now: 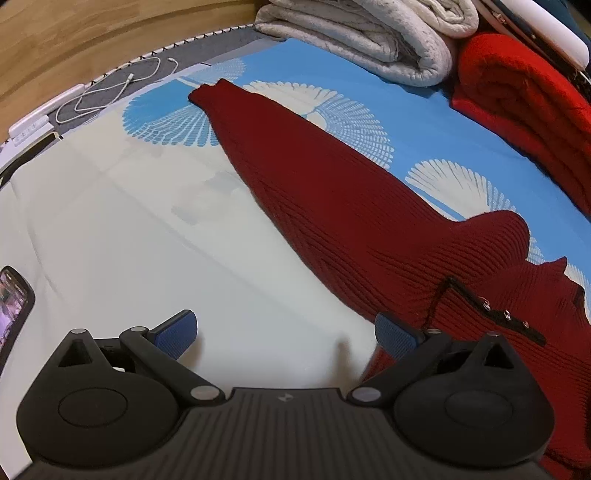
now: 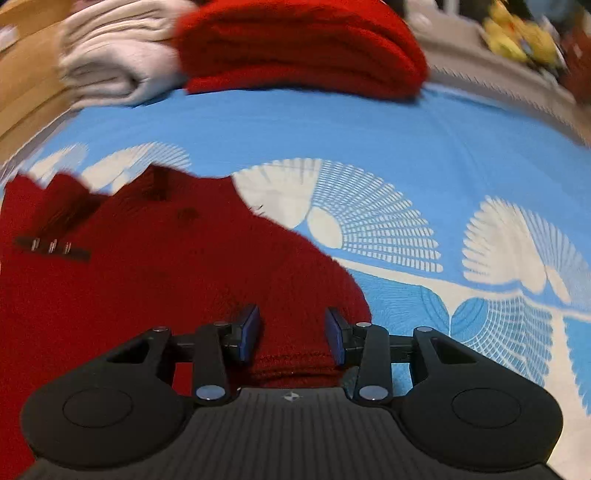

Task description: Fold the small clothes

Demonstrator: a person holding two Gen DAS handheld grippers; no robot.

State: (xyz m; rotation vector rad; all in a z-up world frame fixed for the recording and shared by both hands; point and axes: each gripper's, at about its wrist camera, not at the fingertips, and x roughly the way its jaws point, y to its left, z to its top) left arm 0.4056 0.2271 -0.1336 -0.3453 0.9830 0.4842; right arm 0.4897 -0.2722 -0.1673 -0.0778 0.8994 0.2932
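Note:
A dark red ribbed knit sweater (image 1: 332, 206) lies flat on a blue and white patterned bedsheet (image 1: 424, 110). One sleeve stretches away to its cuff (image 1: 207, 92). A black placket with metal snaps (image 1: 506, 315) marks the neck. My left gripper (image 1: 284, 321) is open wide over the white part of the sheet, its right finger (image 1: 395, 334) at the sweater's edge. In the right wrist view the sweater (image 2: 147, 277) fills the lower left. My right gripper (image 2: 291, 321) stands partly open, with a folded sleeve end (image 2: 291, 362) lying between its pads, which do not press on it.
A folded grey-white blanket (image 1: 369, 33) and a folded bright red blanket (image 1: 524, 92) lie along the far side of the bed. A phone (image 1: 14, 306) rests at the left edge. A white cable (image 1: 110, 92) and a power strip (image 1: 33, 125) sit near the bed's corner.

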